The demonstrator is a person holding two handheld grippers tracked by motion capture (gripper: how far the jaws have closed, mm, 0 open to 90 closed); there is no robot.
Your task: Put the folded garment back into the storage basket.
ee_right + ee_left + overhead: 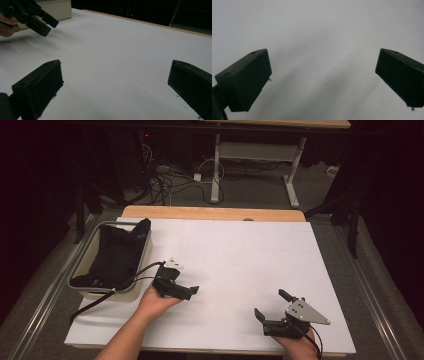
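Spreading wide and bare, the white table sheet (235, 255) is leaving open room between both grippers. The bin (141, 251) holding black cloth (116, 254) is sitting at the sheet's left edge, just beside the left gripper (192, 291), jaws apart and empty. The right gripper (270, 304) is hovering near the front edge, jaws spread wide, holding nothing.

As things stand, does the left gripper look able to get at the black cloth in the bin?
Probably yes. The left gripper is open and empty beside the bin, whose top is open, and the black cloth drapes over its near rim. Nothing lies between them.
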